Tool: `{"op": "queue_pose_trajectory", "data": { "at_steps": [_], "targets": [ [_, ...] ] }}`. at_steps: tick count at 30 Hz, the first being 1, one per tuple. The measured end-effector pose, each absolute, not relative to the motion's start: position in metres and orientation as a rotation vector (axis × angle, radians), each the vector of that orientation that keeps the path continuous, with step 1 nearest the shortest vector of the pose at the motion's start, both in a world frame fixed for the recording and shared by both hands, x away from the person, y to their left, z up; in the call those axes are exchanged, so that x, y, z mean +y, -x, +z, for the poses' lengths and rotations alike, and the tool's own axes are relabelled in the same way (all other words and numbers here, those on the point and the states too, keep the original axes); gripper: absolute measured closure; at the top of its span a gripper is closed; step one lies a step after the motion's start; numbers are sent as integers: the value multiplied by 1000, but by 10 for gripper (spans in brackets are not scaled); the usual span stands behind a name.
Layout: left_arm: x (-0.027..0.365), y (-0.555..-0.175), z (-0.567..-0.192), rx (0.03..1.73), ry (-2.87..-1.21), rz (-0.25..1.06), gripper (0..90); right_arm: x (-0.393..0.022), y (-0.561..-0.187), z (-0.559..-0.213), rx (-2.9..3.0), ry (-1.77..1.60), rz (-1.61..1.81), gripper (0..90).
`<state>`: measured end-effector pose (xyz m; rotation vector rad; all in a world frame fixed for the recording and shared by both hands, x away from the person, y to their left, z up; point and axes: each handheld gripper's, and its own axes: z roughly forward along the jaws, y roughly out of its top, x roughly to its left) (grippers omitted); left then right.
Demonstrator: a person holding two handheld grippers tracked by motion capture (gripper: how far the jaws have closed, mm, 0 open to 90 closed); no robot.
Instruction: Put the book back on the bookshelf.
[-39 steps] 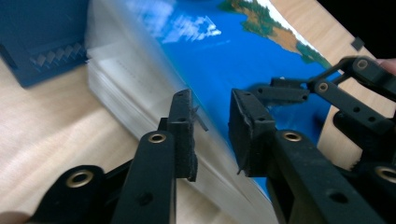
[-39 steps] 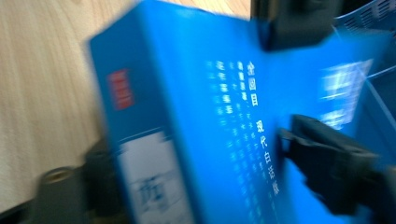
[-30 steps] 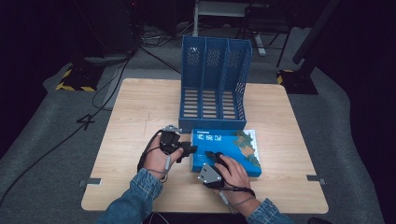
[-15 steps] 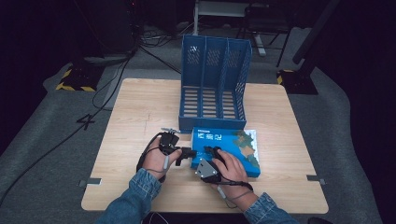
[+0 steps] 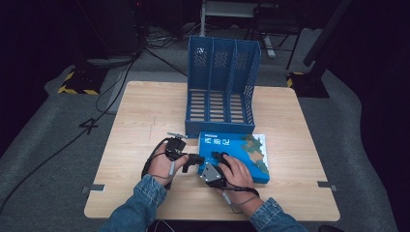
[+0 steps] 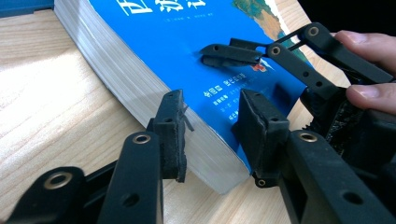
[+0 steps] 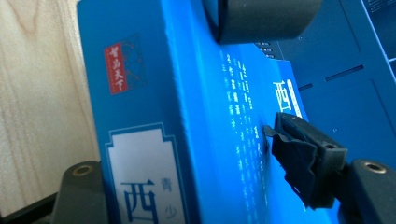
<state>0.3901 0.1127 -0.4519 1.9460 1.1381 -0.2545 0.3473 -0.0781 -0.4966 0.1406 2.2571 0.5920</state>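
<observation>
Black left gripper sits at the blue book's left edge, jaws partly apart, straddling the near corner of the page block; contact unclear. Its jaws have just been opening slightly. Right gripper is on the book's near-left part, jaws closing in, one on the cover, one on the spine side. Book lies flat on the wooden worktop, long axis left-right, in front of the blue file rack.

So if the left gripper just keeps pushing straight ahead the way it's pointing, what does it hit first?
The blue book. The left gripper has its jaws straddling the book's near corner, so going on would likely seat the page edge deeper between them. Beyond that lies the right gripper on the cover.
</observation>
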Motion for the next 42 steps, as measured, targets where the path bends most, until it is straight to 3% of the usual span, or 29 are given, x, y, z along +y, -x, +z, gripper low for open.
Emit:
{"op": "queue_pose_trajectory", "data": {
  "at_steps": [3, 4, 5, 8, 13, 19, 25, 30, 42],
  "targets": [
    [116, -390, -451, 1140, -1934, -217, 586, -78, -347, -497, 2256, -134, 588, 345],
    [119, -390, -450, 1142, -1928, -200, 581, -78, -347, -496, 2252, -130, 593, 374],
    [125, -391, -449, 1151, -1876, -189, 544, -79, -345, -491, 2243, -105, 597, 461],
    [137, -392, -447, 1162, -1861, -121, 545, -80, -346, -481, 2221, -107, 593, 549],
    [155, -393, -450, 1195, -1835, -65, 533, -85, -350, -466, 2234, -118, 610, 598],
    [174, -395, -461, 1234, -1881, 74, 518, -102, -352, -439, 2240, -203, 728, 612],
    [180, -400, -472, 1234, -1973, 309, 448, -119, -348, -412, 2276, -305, 856, 614],
    [185, -403, -478, 1233, -2029, 365, 397, -125, -347, -397, 2295, -378, 930, 614],
    [195, -410, -493, 1241, -2118, 415, 373, -152, -356, -364, 2315, -532, 1147, 615]
  ]
}}
